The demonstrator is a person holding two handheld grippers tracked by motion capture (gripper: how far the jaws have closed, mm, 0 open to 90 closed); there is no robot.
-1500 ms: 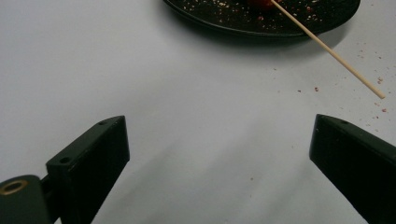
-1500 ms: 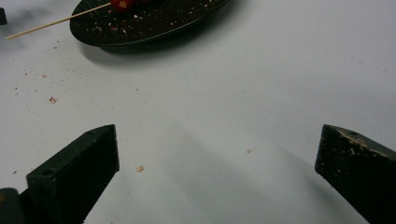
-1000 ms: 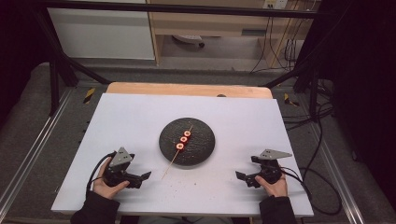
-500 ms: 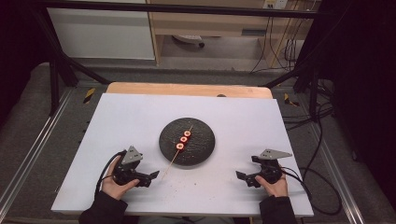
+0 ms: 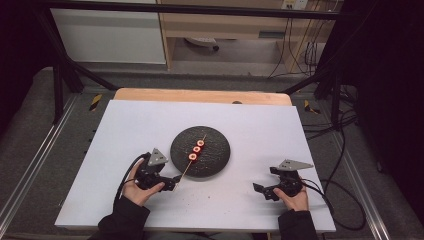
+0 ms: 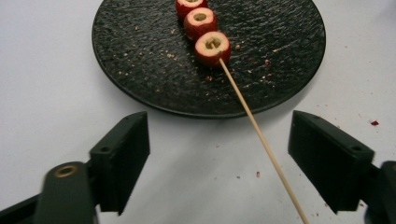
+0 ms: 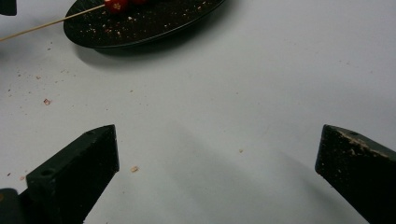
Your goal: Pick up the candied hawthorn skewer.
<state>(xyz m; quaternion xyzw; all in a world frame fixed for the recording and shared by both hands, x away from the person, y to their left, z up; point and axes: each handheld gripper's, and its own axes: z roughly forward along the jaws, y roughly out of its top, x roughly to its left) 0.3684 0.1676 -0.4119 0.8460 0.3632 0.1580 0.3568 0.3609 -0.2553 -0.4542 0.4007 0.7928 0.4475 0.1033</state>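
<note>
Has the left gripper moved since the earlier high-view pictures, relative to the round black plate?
Yes. The left gripper has moved right, toward the round black plate, and its jaws, just closing, now straddle the wooden skewer without pressing it.

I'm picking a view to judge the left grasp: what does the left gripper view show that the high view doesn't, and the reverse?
Left gripper view alone: the fruit slices' hollow cores, crumbs on the black plate, the left hand-held gripper closing with the skewer untouched between its jaws. High view alone: the whole table, the right hand-held gripper. Both: plate, skewer, three slices.
</note>
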